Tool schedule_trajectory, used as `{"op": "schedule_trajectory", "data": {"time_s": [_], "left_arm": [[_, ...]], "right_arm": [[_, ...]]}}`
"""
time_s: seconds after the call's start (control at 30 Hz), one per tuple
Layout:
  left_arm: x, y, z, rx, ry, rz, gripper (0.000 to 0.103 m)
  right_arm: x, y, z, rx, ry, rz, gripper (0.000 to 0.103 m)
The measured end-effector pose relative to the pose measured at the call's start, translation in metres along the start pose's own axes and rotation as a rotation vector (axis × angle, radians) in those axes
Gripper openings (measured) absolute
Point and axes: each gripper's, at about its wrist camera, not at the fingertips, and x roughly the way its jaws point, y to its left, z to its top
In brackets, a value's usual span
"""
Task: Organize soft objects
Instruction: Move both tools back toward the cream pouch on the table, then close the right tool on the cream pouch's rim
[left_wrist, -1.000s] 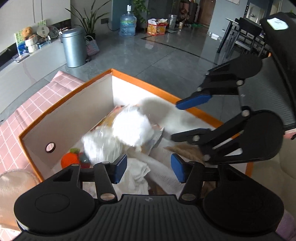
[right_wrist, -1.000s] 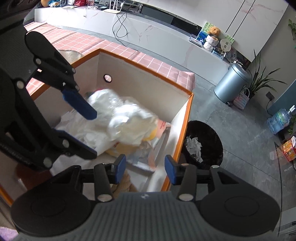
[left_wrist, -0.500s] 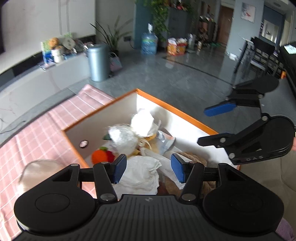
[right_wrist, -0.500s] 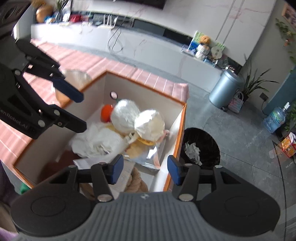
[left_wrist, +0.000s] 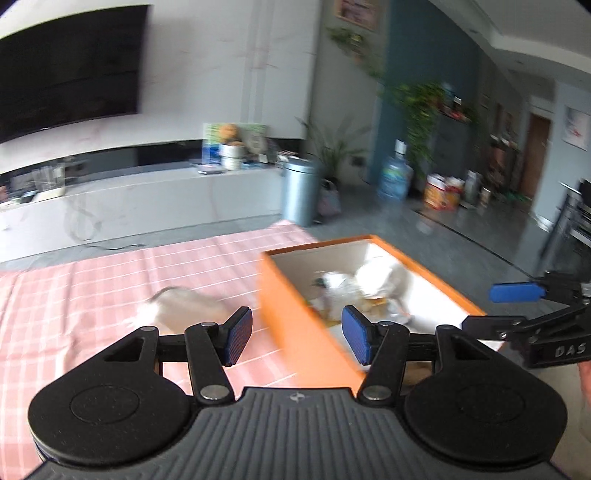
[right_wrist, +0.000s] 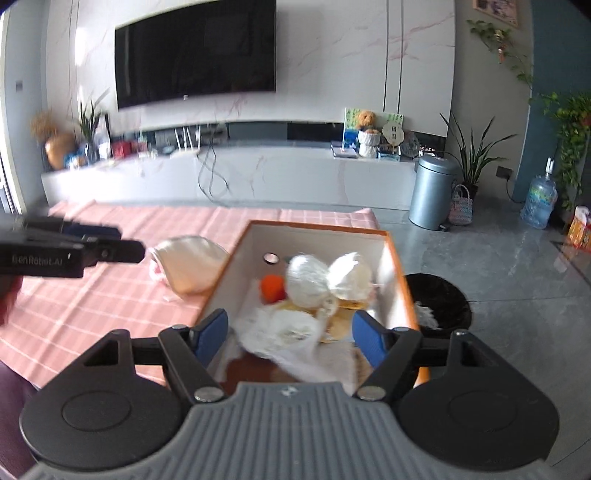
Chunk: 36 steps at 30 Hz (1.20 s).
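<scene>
An orange-rimmed white box (right_wrist: 388, 236) (left_wrist: 291, 321) stands on the pink checked tablecloth (right_wrist: 92, 295) (left_wrist: 110, 280). It holds several soft things: two white bagged bundles (right_wrist: 325, 278) (left_wrist: 369, 284), an orange plush (right_wrist: 272, 288) and crumpled white bags (right_wrist: 280, 332). A beige soft item (right_wrist: 188, 267) (left_wrist: 184, 308) lies on the cloth left of the box. My left gripper (left_wrist: 295, 334) is open and empty, raised above the box's left edge. My right gripper (right_wrist: 290, 336) is open and empty, raised above the box's near end.
A black waste bin (right_wrist: 443, 306) stands on the floor right of the box. A grey metal bin (right_wrist: 430, 192) (left_wrist: 299, 192) stands by the white TV console (right_wrist: 258, 173). Grey tiled floor lies to the right.
Both grippers have risen and pulled back from inside the box. The left one has swung left toward the tablecloth. The white bundles now lie still in the box.
</scene>
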Motion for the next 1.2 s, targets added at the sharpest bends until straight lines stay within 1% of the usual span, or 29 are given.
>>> {"op": "schedule_trajectory", "data": {"time_s": [0.07, 0.2, 0.37, 0.47, 0.67, 0.77, 1.0, 1.07, 1.2], "left_arm": [[-0.009, 0.011, -0.012, -0.026, -0.002, 0.046, 0.067], [-0.023, 0.034, -0.034, -0.086, 0.013, 0.115, 0.067], [-0.033, 0.066, -0.05, -0.168, 0.015, 0.169, 0.067], [-0.034, 0.08, -0.054, -0.18, 0.004, 0.203, 0.067], [-0.027, 0.103, -0.062, -0.198, 0.006, 0.223, 0.067], [-0.018, 0.112, -0.063, -0.217, 0.017, 0.219, 0.067], [0.003, 0.134, -0.061, -0.244, 0.04, 0.218, 0.067], [0.011, 0.141, -0.057, -0.249, 0.047, 0.217, 0.067], [0.03, 0.157, -0.052, -0.269, 0.07, 0.221, 0.067]], "right_arm": [[-0.001, 0.012, -0.006, 0.038, -0.023, 0.018, 0.074], [0.006, 0.037, -0.012, 0.087, -0.071, 0.06, 0.074], [0.028, 0.074, -0.011, 0.069, -0.093, 0.102, 0.074], [0.044, 0.097, -0.009, 0.045, -0.096, 0.118, 0.074], [0.078, 0.135, -0.005, 0.007, -0.081, 0.133, 0.074], [0.095, 0.149, -0.002, 0.008, -0.067, 0.135, 0.074], [0.134, 0.167, 0.01, 0.019, -0.006, 0.118, 0.074], [0.146, 0.169, 0.017, 0.028, 0.013, 0.113, 0.076], [0.171, 0.177, 0.031, 0.052, 0.035, 0.085, 0.077]]}}
